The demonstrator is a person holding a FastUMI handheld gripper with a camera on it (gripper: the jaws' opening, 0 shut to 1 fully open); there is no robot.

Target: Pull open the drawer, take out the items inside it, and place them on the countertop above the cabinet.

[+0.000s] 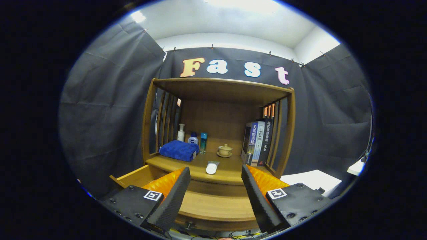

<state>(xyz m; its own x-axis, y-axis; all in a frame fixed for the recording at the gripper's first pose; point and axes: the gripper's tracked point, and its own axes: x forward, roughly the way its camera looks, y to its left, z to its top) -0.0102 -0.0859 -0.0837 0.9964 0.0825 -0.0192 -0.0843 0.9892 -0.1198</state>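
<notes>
I see the drawer (133,178) pulled open at left, beside the left finger. Towel (179,150) and bottles (192,138) sit on the countertop (230,171), then the tube (211,167) lying beyond the fingers, a teacup (225,150), books (258,142). My gripper (216,193) is spread wide, holding nothing.

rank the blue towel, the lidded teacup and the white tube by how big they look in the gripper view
1. blue towel
2. lidded teacup
3. white tube, close to the teacup and nearer the camera, so unsure

The open claw holds nothing.
</notes>
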